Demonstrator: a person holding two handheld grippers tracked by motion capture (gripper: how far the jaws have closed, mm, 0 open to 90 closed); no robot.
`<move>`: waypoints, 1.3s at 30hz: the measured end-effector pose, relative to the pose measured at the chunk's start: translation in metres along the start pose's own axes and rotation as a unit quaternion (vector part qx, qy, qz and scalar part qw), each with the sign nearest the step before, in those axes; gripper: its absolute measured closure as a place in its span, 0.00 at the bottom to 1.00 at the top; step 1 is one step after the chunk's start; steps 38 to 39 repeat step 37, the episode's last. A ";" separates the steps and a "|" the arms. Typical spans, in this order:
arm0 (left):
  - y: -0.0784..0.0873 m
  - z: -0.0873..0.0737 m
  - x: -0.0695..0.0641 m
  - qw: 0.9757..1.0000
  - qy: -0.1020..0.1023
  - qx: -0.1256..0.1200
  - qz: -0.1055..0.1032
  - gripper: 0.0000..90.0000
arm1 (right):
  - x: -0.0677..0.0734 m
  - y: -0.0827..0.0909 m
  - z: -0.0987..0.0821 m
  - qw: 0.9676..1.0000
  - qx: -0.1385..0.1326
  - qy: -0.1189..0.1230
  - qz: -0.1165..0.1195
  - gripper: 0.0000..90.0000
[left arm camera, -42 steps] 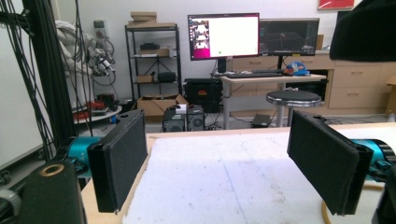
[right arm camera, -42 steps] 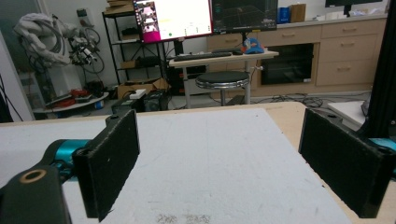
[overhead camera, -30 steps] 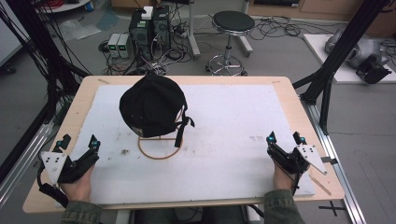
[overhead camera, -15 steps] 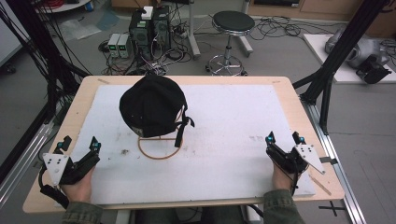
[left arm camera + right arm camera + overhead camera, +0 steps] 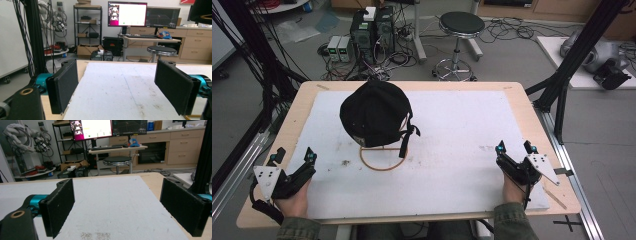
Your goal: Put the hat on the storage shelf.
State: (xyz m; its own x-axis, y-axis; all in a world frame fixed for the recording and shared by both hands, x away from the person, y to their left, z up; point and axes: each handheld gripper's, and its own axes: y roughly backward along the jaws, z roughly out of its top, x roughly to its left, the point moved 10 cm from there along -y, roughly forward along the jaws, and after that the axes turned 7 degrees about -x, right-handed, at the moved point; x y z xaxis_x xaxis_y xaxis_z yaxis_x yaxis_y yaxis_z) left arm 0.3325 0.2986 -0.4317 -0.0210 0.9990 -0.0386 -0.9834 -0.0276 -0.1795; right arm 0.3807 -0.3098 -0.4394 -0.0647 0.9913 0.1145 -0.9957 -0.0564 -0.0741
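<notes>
No change from the earlier frames: I hold both grippers parked, jaws spread wide, grasping nothing. Left gripper [image 5: 293, 159] sits at the near-left edge of the white foam-covered table [image 5: 462, 150]; right gripper [image 5: 515, 148] at the near-right edge. The black fabric cap [image 5: 374, 112] rests on its wooden ring stand [image 5: 382, 162], far-left of centre, well apart from both. Open mat lies between.

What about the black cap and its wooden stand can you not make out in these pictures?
- High view: the black fabric cap covers the top of the thin wooden ring stand, so how it is held stays hidden.
- Left gripper view: the frame's top right edge cuts the cap off.
- Any lettering on the cap: too small.
</notes>
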 end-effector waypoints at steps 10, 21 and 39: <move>0.000 -0.002 -0.001 1.000 -0.001 0.005 0.000 0.22 | 0.000 0.000 0.000 1.000 -0.001 0.003 0.003 0.13; 0.000 -0.005 -0.001 1.000 0.005 0.012 -0.004 0.22 | 0.000 0.000 0.000 1.000 0.001 -0.001 0.006 0.13; 0.000 -0.007 0.002 1.000 0.007 0.018 -0.002 0.22 | -0.001 -0.002 -0.001 1.000 0.002 -0.003 0.007 0.13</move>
